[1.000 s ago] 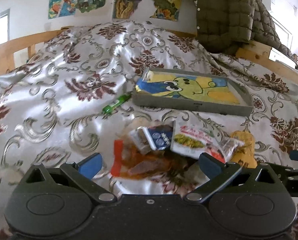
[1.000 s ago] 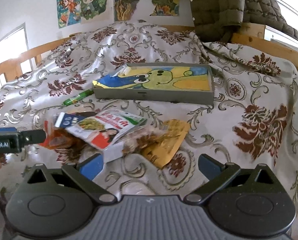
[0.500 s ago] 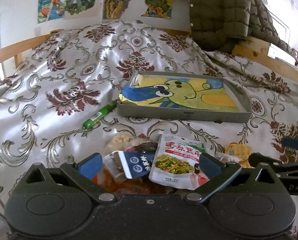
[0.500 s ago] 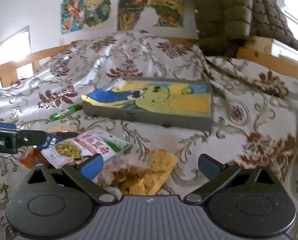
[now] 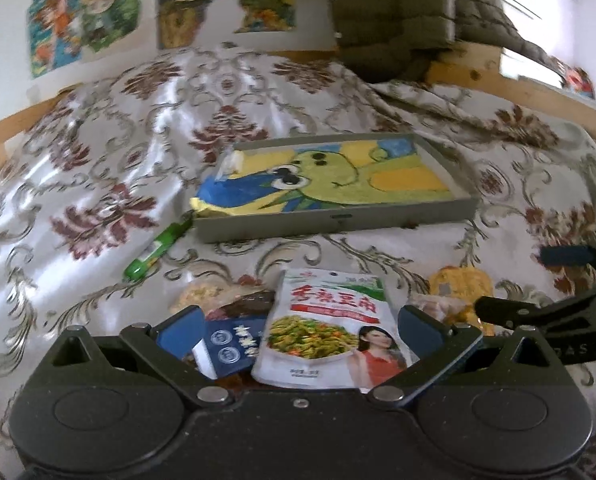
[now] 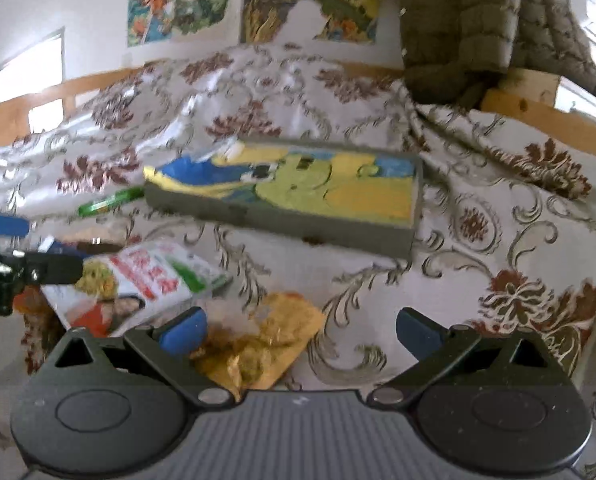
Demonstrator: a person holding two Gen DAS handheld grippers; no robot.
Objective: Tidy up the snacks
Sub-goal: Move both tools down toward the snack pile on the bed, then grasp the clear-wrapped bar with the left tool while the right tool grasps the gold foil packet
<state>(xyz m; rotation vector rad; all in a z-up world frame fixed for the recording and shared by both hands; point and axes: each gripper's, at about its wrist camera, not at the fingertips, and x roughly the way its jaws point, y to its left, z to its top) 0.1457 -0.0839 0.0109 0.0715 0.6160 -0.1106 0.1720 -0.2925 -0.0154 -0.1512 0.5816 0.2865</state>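
One grey tray at frame centre; one white snack packet and one blue packet lower centre between the spread left gripper fingers. Right gripper spread, over one yellow packet.

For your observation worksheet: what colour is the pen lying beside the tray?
Green; the pen shows best in the left wrist view.
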